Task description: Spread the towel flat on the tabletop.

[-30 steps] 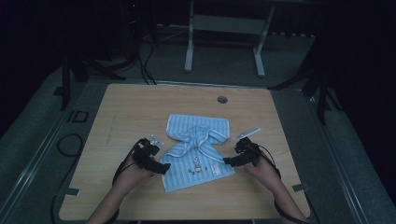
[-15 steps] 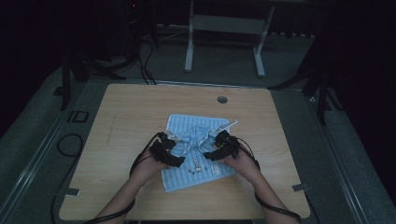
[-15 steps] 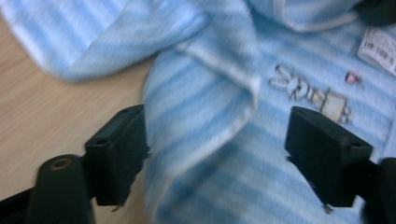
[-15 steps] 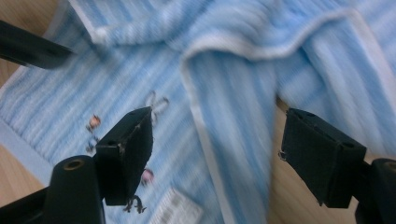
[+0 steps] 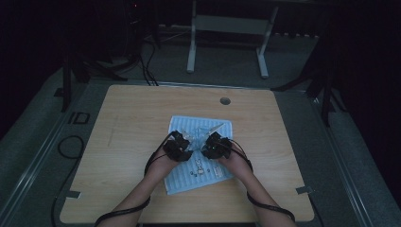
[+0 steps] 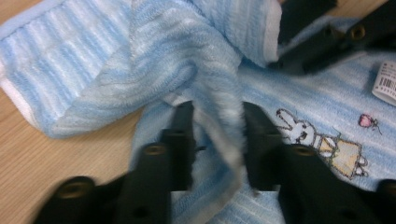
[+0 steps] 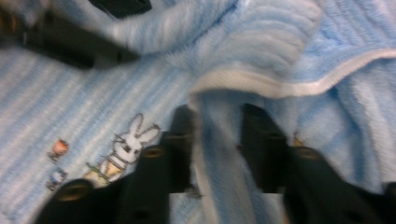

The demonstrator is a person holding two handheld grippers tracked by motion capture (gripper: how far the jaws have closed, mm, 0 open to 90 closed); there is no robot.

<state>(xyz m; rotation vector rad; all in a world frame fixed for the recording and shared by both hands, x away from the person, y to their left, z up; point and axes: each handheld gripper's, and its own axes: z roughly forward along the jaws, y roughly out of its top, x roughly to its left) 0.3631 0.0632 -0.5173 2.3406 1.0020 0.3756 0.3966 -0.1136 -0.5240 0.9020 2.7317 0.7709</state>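
A light blue striped towel (image 5: 188, 179) with a small rabbit picture (image 6: 299, 133) lies on the wooden table (image 5: 142, 118), its far part bunched into folds. My left gripper (image 5: 183, 142) and right gripper (image 5: 208, 143) sit close together over the towel's middle. In the left gripper view the left gripper (image 6: 218, 121) has a raised towel fold (image 6: 93, 70) filling the gap between its jaws. The right gripper (image 7: 215, 123) likewise pinches a white-edged fold (image 7: 280, 42). Both sets of jaws have just been closing on the cloth.
A white barcode label (image 6: 386, 81) hangs at the towel's edge. A round hole (image 5: 225, 100) sits near the table's far edge. A metal stand (image 5: 227, 23) is on the floor beyond the table, and cables (image 5: 71, 146) lie to the left.
Both hands moved inward from the towel's left and right sides to its middle, dragging the side parts over the centre. Both grippers' jaws narrowed onto the cloth.
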